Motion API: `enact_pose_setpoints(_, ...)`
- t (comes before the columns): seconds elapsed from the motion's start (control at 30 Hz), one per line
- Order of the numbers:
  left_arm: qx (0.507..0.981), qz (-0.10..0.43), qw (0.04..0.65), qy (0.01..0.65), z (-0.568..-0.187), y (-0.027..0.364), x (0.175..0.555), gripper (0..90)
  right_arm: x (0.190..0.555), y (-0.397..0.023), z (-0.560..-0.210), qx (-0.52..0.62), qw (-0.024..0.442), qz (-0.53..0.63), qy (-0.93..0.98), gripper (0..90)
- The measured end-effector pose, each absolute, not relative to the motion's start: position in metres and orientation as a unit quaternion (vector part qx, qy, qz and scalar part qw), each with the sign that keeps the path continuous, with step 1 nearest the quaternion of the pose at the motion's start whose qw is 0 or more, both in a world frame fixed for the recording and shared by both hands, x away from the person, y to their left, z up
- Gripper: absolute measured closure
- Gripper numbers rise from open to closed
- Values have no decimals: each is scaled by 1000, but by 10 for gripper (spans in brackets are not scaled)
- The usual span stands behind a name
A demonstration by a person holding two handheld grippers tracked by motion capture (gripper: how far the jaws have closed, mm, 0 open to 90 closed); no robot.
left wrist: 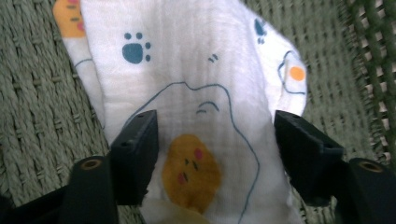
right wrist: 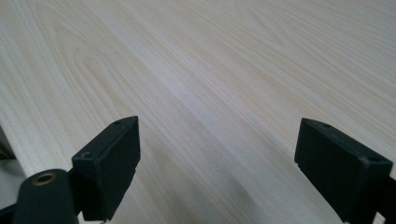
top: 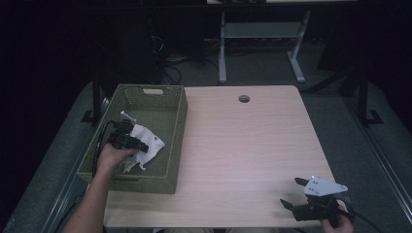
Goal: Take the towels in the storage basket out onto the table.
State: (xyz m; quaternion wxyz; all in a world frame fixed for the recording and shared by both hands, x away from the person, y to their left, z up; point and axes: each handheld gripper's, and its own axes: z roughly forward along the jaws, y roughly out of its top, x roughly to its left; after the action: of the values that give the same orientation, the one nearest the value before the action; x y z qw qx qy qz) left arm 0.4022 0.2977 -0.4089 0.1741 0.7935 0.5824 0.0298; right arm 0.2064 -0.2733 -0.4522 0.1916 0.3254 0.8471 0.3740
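A white cloth [top: 148, 141] printed with blue paw marks and orange blobs lies crumpled in the green woven basket [top: 180, 126]. My left gripper [top: 141, 144] reaches down into the basket onto it. In the left gripper view the cloth [left wrist: 196, 84] runs between the two black jaws of the left gripper [left wrist: 215, 123], which stand apart at either side of the fold, over the basket's woven floor [left wrist: 42, 116]. My right gripper [top: 290, 191] rests near the table's front right corner. In the right gripper view the right gripper [right wrist: 217, 135] is open with nothing between its jaws.
The light wooden table [top: 243, 145] has a round cable hole [top: 244, 98] near its far edge. The basket fills the table's left side. Beyond the table are a white desk frame [top: 222, 53] and dark floor with cables.
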Motion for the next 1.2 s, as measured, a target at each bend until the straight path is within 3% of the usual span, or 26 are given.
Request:
enact_pose_setpoints(0.07, 804, 29, 167, 570, -410, 295, 402, 484, 206, -273, -452, 325, 192, 374, 847, 140)
enact_pose_setpoints(0.23, 816, 24, 133, 562, -415, 291, 403, 573, 207, -274, -452, 323, 193, 374, 848, 140)
enact_pose_setpoints(0.6, 826, 31, 133, 547, -409, 290, 400, 811, 206, -276, -451, 327, 193, 379, 844, 140)
enact_pose_setpoints(1.2, 807, 36, 200, 554, -383, 295, 394, 842, 207, -279, -452, 331, 193, 381, 841, 140)
